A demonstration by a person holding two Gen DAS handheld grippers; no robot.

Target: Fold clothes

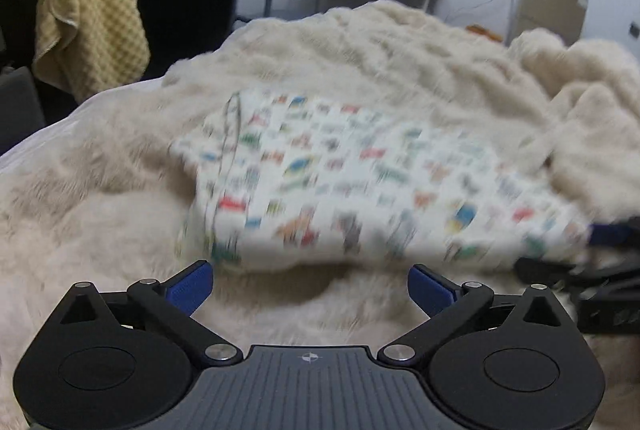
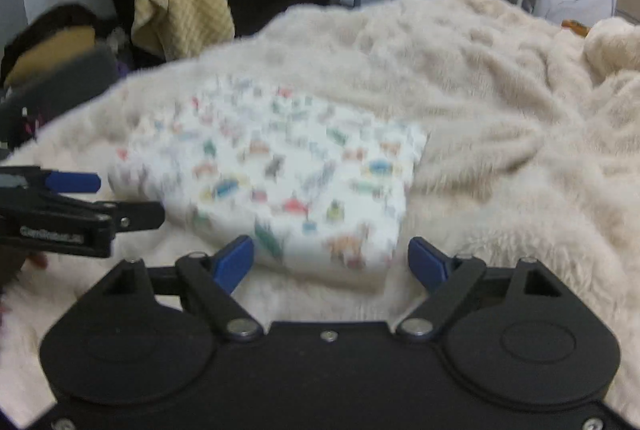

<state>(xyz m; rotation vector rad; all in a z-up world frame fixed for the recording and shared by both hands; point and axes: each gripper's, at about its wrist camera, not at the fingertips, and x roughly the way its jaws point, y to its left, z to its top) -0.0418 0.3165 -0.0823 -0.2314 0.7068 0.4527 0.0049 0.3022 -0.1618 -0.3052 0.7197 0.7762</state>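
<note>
Folded white cloth printed with small colourful animals lies on the fluffy cream blanket covering the bed. Left tool and right tool both gape wide, empty, just short of its near edge.

Folded printed garment lies on the fluffy blanket — right hand-held gripper spread wide, empty.
</note>
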